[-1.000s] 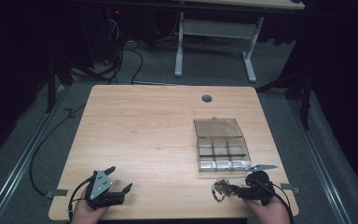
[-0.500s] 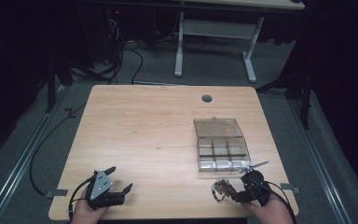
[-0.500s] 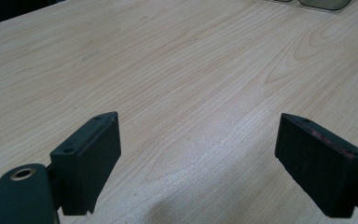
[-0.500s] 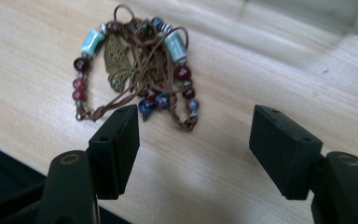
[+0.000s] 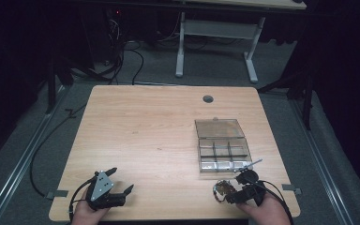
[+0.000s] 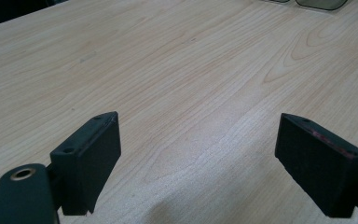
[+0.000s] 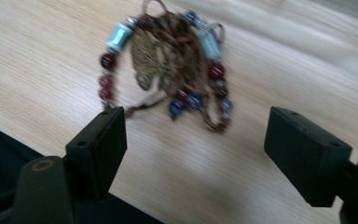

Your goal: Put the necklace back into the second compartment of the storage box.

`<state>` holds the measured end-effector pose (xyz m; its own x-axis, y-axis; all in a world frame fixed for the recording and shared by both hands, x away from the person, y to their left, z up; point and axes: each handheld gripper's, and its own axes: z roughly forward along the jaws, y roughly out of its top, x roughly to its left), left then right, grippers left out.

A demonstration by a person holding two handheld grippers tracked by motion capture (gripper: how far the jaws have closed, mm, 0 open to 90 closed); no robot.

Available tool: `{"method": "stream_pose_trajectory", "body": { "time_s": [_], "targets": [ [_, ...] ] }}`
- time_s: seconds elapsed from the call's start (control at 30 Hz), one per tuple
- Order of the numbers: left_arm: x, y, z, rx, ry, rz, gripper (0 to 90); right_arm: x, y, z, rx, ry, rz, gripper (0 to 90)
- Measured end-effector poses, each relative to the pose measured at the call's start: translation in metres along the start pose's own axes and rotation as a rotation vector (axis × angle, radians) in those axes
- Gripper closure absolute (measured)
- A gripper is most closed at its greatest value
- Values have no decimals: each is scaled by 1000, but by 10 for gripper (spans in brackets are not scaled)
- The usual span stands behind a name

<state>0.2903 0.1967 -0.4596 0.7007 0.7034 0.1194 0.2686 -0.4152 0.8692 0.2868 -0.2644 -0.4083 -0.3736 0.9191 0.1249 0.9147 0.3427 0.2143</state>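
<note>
With both jaws standing wide, the right tool [image 7: 193, 140] is facing the beaded bracelet [image 7: 168, 60], which probably wants straddling at its bunched middle before closing.

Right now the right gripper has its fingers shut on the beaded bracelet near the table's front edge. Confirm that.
Not quite. The right gripper is open: in the right gripper view its fingers stand wide apart, and the beaded bracelet lies on the wooden table ahead of them, ungrasped. It does sit near the front edge.
</note>
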Motion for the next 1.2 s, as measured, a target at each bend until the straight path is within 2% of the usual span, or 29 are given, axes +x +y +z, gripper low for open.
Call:
{"method": "stream_pose_trajectory", "body": {
  "time_s": [0.1, 0.23, 0.43, 0.53, 0.7, 0.8, 0.9, 0.93, 0.97, 1.2],
  "targets": [
    [0, 0, 0, -1, -1, 0, 148, 7, 9, 8, 7, -3, -8, 154],
    [0, 0, 0, 0, -3, -1, 148, 16, 17, 15, 19, -28, -32, 152],
    [0, 0, 0, 0, -5, 0, 148, 22, 27, 24, 45, -35, -53, 132],
    [0, 0, 0, 1, -7, 1, 148, 25, 29, 25, 48, -46, -57, 138],
    [0, 0, 0, 1, -8, 2, 148, 29, 30, 26, 66, -84, -92, 159],
    [0, 0, 0, 2, -9, 4, 148, 30, 31, 26, 69, -101, -105, 201],
    [0, 0, 0, 2, -10, 4, 148, 28, 29, 23, 64, -118, -106, 300],
    [0, 0, 0, 3, -10, 4, 148, 25, 28, 21, 60, -107, -98, 371],
    [0, 0, 0, 4, -10, 4, 148, 25, 28, 21, 60, -107, -98, 371],
    [0, 0, 0, 5, -11, 5, 148, 14, 26, 15, 71, -71, -92, 543]
  ]
}}
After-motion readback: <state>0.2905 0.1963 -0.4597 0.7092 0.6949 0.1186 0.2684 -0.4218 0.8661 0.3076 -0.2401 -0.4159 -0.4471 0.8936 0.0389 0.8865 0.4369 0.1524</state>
